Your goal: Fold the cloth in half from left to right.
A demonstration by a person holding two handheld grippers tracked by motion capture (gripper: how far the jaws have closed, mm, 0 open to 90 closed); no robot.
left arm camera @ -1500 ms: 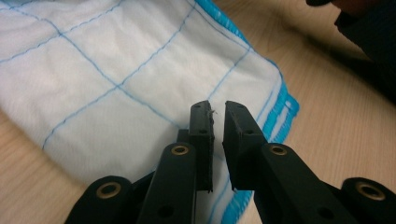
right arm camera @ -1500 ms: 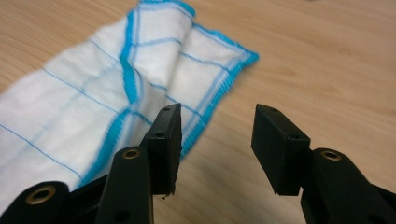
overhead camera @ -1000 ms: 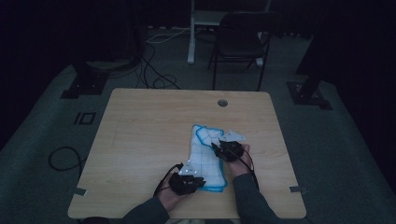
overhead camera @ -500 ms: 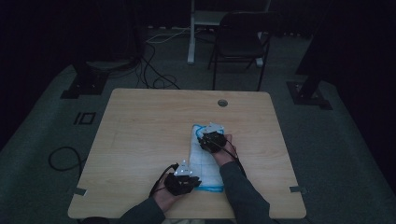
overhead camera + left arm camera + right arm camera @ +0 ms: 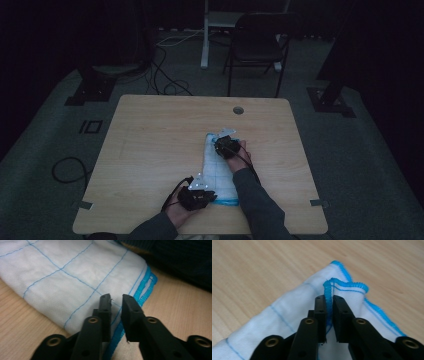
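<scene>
- I find no brand, label or legible writing on the cloth, the grippers or the table in any view.
- My left gripper (image 5: 209,196) sits at the near end of the white cloth (image 5: 218,167), close to the front edge of the wooden table (image 5: 150,145). My hand is behind it at the bottom of the high view.
- In the left gripper view this gripper (image 5: 116,300) has its jaws drawn close, with a narrow gap showing at the tips. They straddle the cloth's (image 5: 75,277) blue-stitched hem (image 5: 143,290) at the near corner; lower down the fabric runs between them, so I judge it pinched there.
- The cloth is white with a thin blue grid and a bright blue overlocked border. It lies folded into a long strip on the table, right of centre, running from the near edge toward the middle.
- A dark sleeve (image 5: 175,260) lies just beyond the cloth's corner in the left gripper view.
- My right gripper (image 5: 223,140) rests on the far end of the cloth, my forearm (image 5: 255,200) lying alongside the strip's right side.
- In the right gripper view this gripper (image 5: 329,298) has just been closing. Its jaws are now pressed on a raised fold of the blue hem (image 5: 328,290), which stands upright between the pads.
- The cloth (image 5: 287,312) fans out below that pinch onto bare wood (image 5: 262,265).
</scene>
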